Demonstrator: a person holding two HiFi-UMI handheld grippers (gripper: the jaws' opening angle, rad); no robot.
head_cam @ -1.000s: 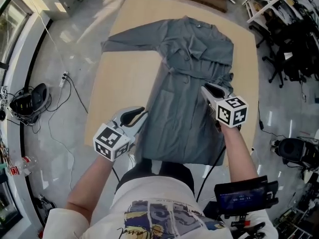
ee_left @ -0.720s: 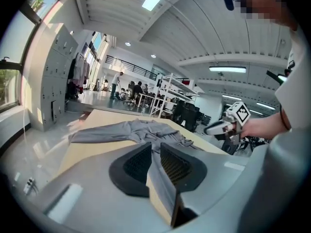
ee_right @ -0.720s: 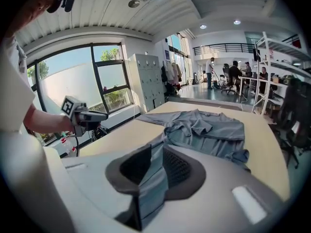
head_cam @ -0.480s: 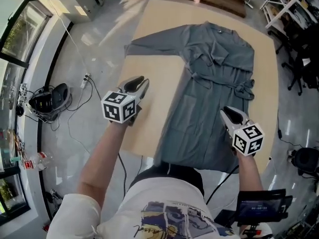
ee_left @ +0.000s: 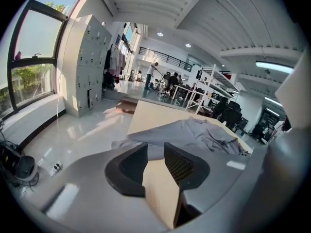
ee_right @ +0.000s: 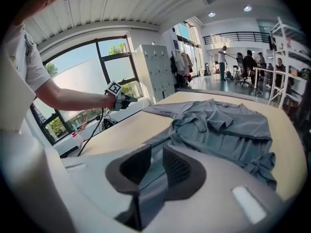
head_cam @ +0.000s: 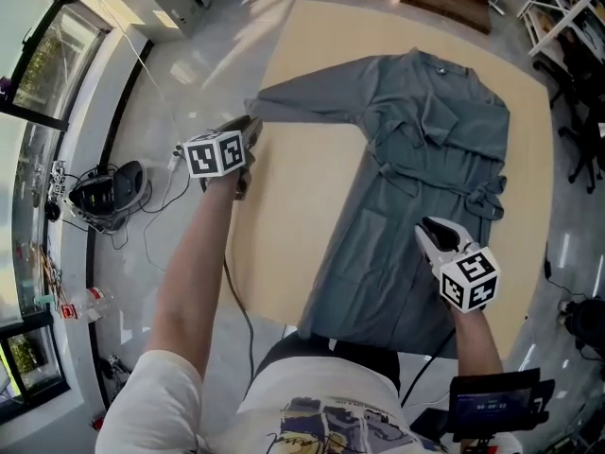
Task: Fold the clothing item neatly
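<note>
Right now a grey robe [head_cam: 425, 178] is lying flat on the tan desk [head_cam: 293, 225]. Its collar is at the far end and its hem is at the near edge. One long sleeve [head_cam: 312, 102] is sticking out toward the left edge of the desk.

The left tongs [head_cam: 246, 126] are pointing at the end of that sleeve, just beside it. Their jaws have just been opening and are standing a little apart, with only bare desk showing between them.

The right tongs [head_cam: 432, 229] are hanging over the lower part of the robe, near its tied belt [head_cam: 487, 201], and are hiding a bit of the cloth from above. Their jaws are standing a little apart too. Grey cloth is showing through the gap, but the pads are not squeezing it.

A black thing [head_cam: 109, 185] is sitting on the floor by the big windows [head_cam: 43, 74] on the left. A black chair [head_cam: 586, 154] is standing off to the right.
</note>
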